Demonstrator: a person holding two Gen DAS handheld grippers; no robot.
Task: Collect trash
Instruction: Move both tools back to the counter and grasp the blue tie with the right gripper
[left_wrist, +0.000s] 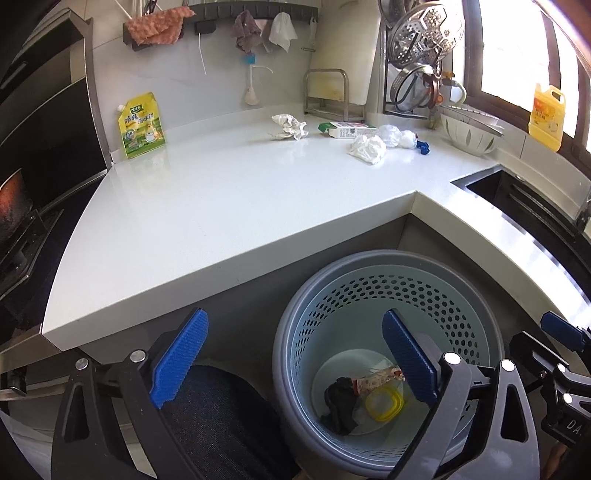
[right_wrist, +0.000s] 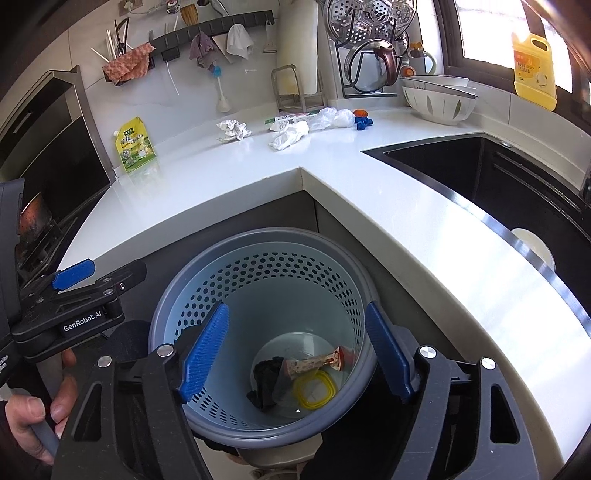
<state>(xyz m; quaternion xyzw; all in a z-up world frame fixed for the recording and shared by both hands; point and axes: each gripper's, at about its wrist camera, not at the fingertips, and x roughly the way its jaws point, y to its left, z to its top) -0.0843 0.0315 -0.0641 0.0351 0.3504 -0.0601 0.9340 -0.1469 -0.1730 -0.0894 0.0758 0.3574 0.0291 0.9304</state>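
Observation:
A grey-blue perforated trash bin (left_wrist: 384, 266) (right_wrist: 258, 242) stands on the floor below the counter corner. In it lie a black scrap (right_wrist: 266, 380), a red-and-white wrapper (right_wrist: 314, 363) and a yellow ring (right_wrist: 314, 391). On the white counter (left_wrist: 221, 206) at the back lie a crumpled paper (left_wrist: 290, 127) (right_wrist: 232, 130), a white tissue wad (left_wrist: 367, 147) (right_wrist: 290, 137), a carton (left_wrist: 345, 130), clear plastic (left_wrist: 389, 134) and a blue scrap (left_wrist: 423, 147) (right_wrist: 364, 122). My left gripper (left_wrist: 295, 365) is open and empty beside the bin. My right gripper (right_wrist: 295, 354) is open and empty over the bin.
A yellow-green pouch (left_wrist: 141, 125) (right_wrist: 135, 144) stands at the counter's left, next to a black stove (left_wrist: 37, 192). A dark sink (right_wrist: 498, 184) lies to the right. A white colander (right_wrist: 437, 98), a rack with lids (left_wrist: 421, 55) and a yellow detergent bottle (right_wrist: 533, 70) stand at the back right.

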